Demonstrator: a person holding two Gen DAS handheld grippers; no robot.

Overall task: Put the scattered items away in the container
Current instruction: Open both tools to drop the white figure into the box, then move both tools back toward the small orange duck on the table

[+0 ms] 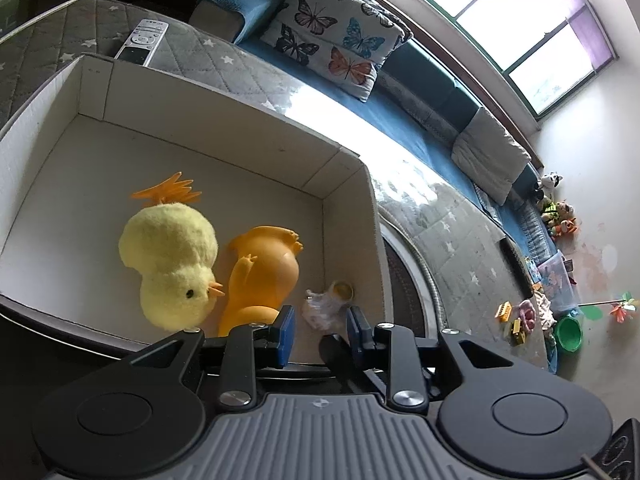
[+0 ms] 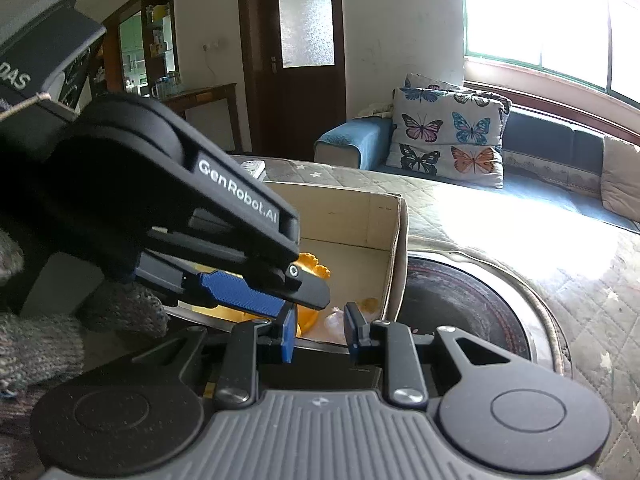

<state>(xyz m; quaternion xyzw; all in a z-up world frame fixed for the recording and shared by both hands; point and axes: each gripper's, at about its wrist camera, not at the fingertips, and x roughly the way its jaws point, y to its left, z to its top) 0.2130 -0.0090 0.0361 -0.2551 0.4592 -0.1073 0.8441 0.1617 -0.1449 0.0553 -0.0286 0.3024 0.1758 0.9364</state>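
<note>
A white cardboard box (image 1: 224,120) holds a yellow plush chick (image 1: 172,256), an orange rubber duck toy (image 1: 264,276) and a small clear crumpled bottle with a yellow cap (image 1: 326,306). My left gripper (image 1: 320,332) is open above the box's near edge, with the bottle lying loose between and beyond its blue pads. In the right wrist view the box (image 2: 394,236) shows with the orange toy (image 2: 314,264) and the bottle (image 2: 340,320) inside. My right gripper (image 2: 318,334) is open and empty at the box's near rim. The left gripper's body (image 2: 224,216) crosses above it.
The box stands on a grey star-quilted cover (image 1: 440,216) with a round metal-rimmed hole (image 2: 460,304) beside it. A remote control (image 1: 142,42) lies behind the box. A blue sofa with a butterfly pillow (image 1: 332,36) lies beyond. Toys and a green bowl (image 1: 568,332) lie on the floor.
</note>
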